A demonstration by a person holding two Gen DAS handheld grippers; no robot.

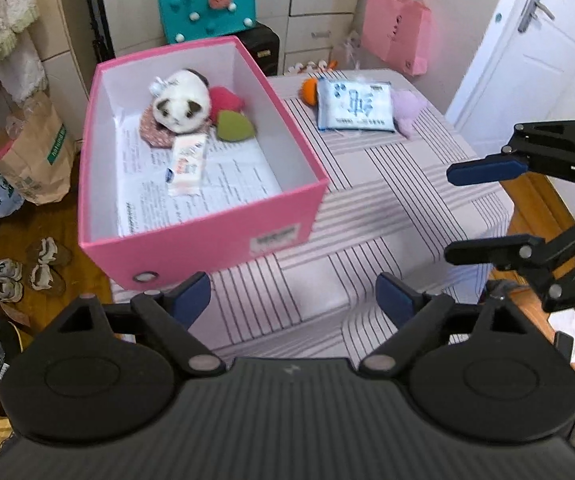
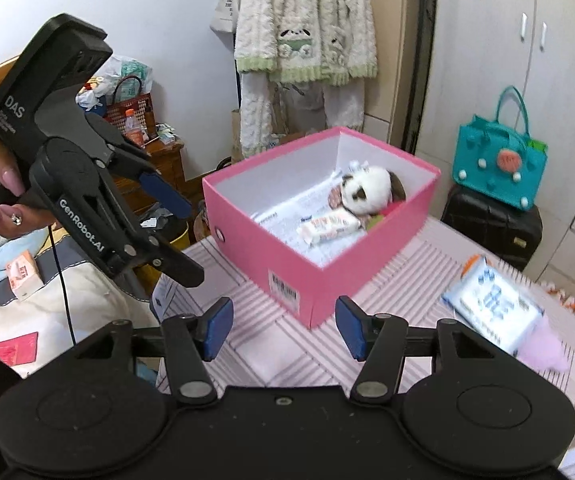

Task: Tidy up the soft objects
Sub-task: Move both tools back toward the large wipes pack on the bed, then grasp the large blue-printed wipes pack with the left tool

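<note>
A pink box [image 1: 207,236] stands on the striped table [image 1: 367,208]. Inside it lie a panda plush [image 1: 181,100], a red plush [image 1: 225,100], a green plush [image 1: 235,126] and a small tissue pack [image 1: 186,164]. Beyond the box, on the table, rest a blue-and-white tissue pack [image 1: 353,106], an orange plush [image 1: 309,90] and a purple plush [image 1: 407,110]. My left gripper [image 1: 293,300] hovers open over the table's near part, holding nothing. My right gripper [image 2: 285,328] is open and empty too, in front of the box corner [image 2: 313,312], with the blue-and-white pack [image 2: 491,308] to its right.
A teal bag [image 1: 207,2] sits on a black case [image 1: 263,50] behind the table. A pink bag [image 1: 397,36] hangs at the back right near a white door [image 1: 535,52]. Paper bags [image 1: 33,156] and shoes [image 1: 23,272] lie on the floor to the left.
</note>
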